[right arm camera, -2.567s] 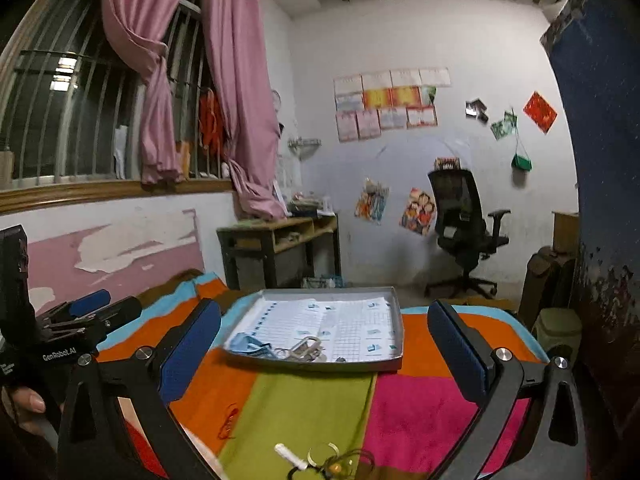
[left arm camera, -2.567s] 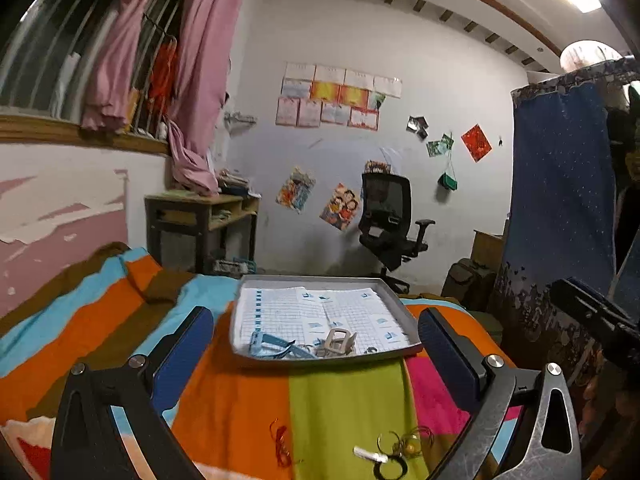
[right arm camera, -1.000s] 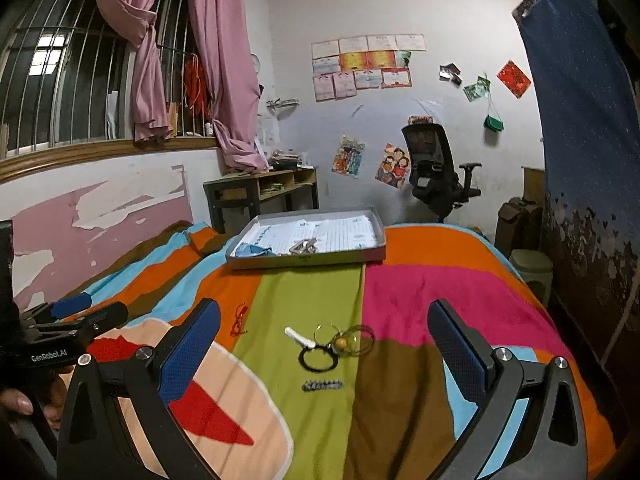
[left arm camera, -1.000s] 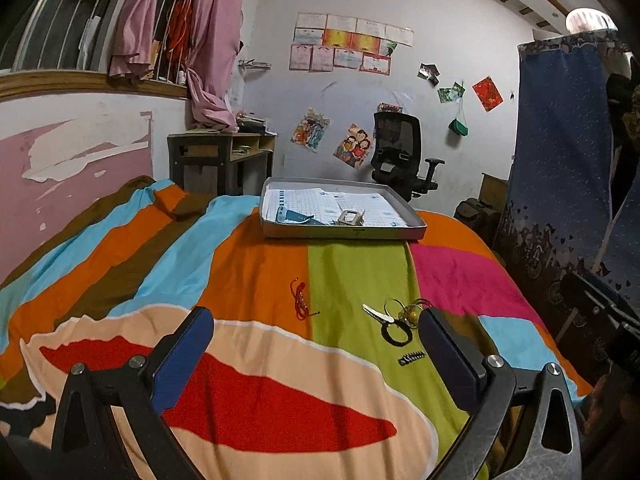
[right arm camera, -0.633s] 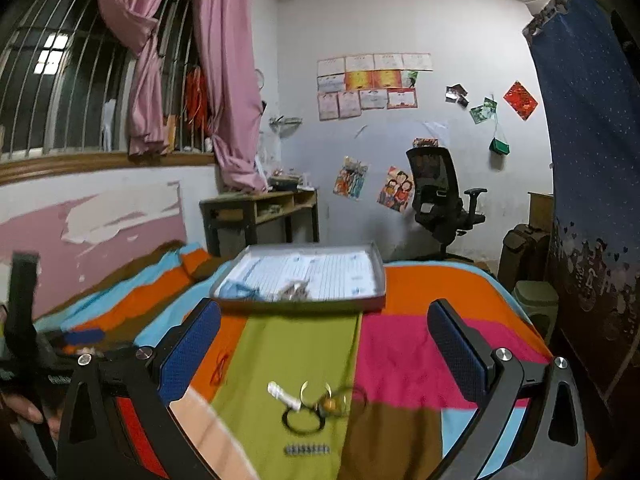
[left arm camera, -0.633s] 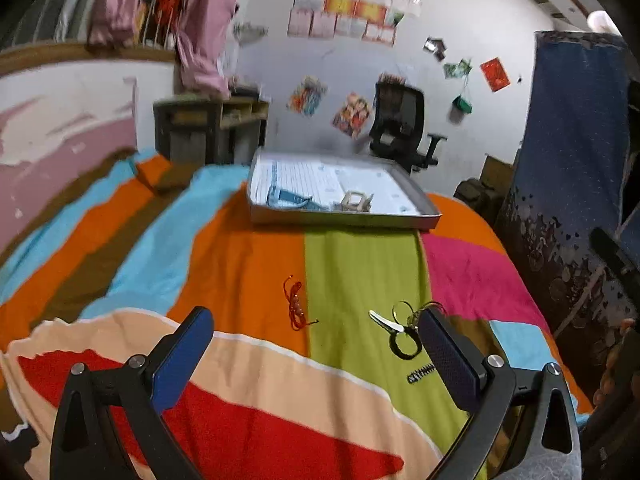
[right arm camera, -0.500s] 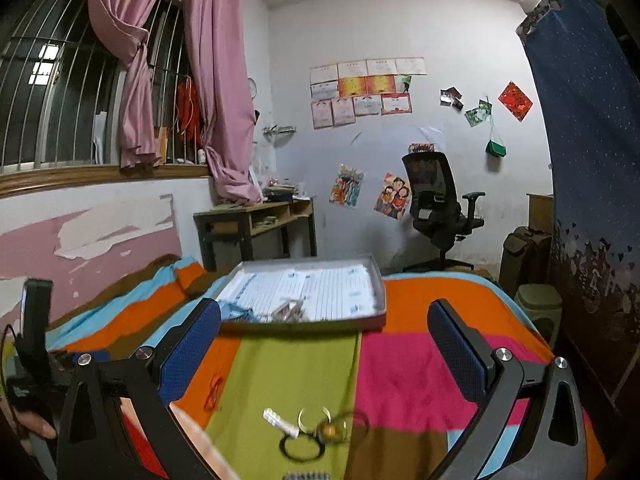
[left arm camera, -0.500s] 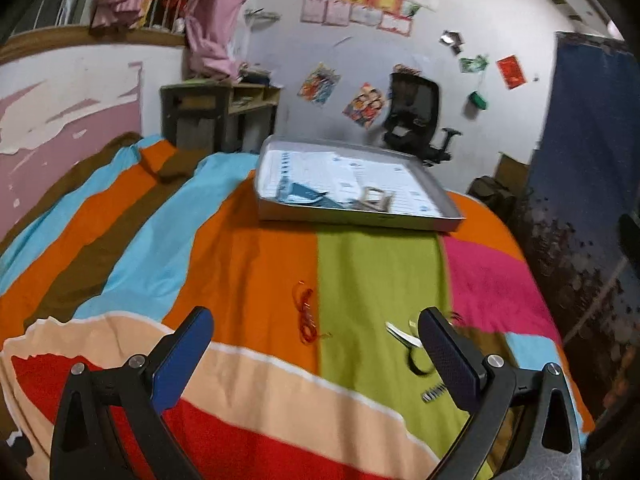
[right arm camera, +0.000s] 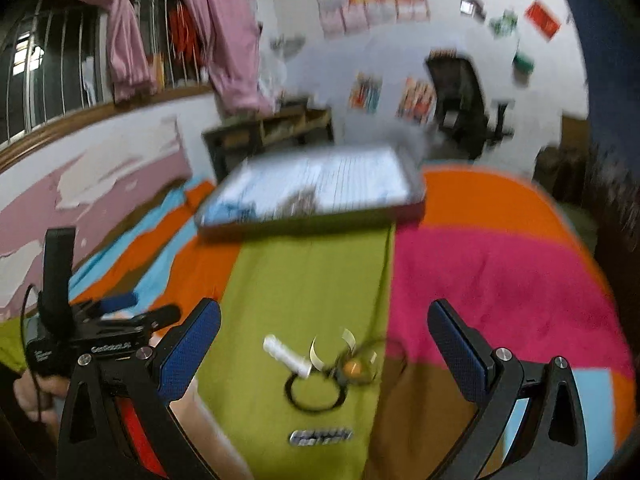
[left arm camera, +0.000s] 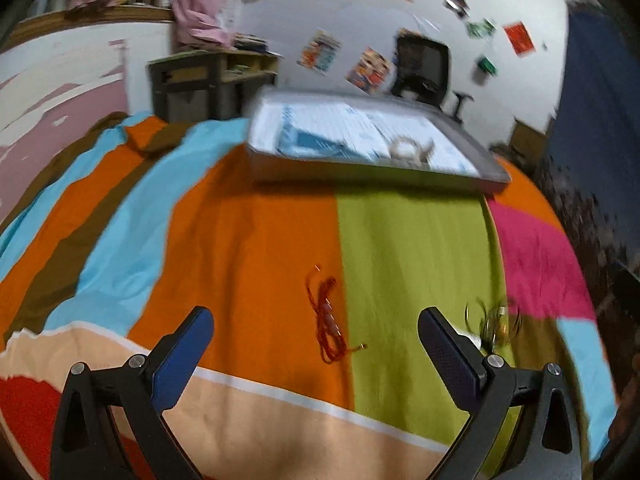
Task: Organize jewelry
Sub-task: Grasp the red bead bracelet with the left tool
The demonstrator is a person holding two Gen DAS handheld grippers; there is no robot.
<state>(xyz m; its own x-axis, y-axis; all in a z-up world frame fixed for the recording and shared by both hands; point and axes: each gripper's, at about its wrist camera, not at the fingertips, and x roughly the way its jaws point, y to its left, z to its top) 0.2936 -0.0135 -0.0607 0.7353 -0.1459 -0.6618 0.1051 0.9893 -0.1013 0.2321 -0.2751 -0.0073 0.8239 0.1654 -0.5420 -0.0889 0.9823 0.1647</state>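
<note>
Both grippers are above a bed covered with a striped blanket (left arm camera: 256, 240) in orange, green, pink and light blue. The left gripper (left arm camera: 316, 332) has its fingers wide apart and holds nothing. Between its two blue pads, on the border of the orange and green stripes, lies a red cord bracelet (left arm camera: 328, 320), thin and folded on itself. No object lies between the gripper and this cord.

The right gripper (right arm camera: 324, 328) is also spread wide and is empty. In front of it, on the green stripe, there is a small pile of jewelry: a black ring-shaped band (right arm camera: 314, 394), a white small tube (right arm camera: 286, 356) touching it, and thin hoops with an orange bead (right arm camera: 352, 366), all tangled close together. Nearer to the camera lies a small silver hair clip (right arm camera: 320, 437), apart from the pile.

A grey tray (left arm camera: 360, 176) lined with printed paper sits farther back on the bed, with a blue item and a pale metal piece inside; they are blurred. In the right view the left tool's black body and a hand (right arm camera: 34, 394) appear at the left edge. Behind the bed there are a wooden desk (left arm camera: 212, 76), a black office chair (left arm camera: 424, 64) and pink curtains (right arm camera: 224, 36).
</note>
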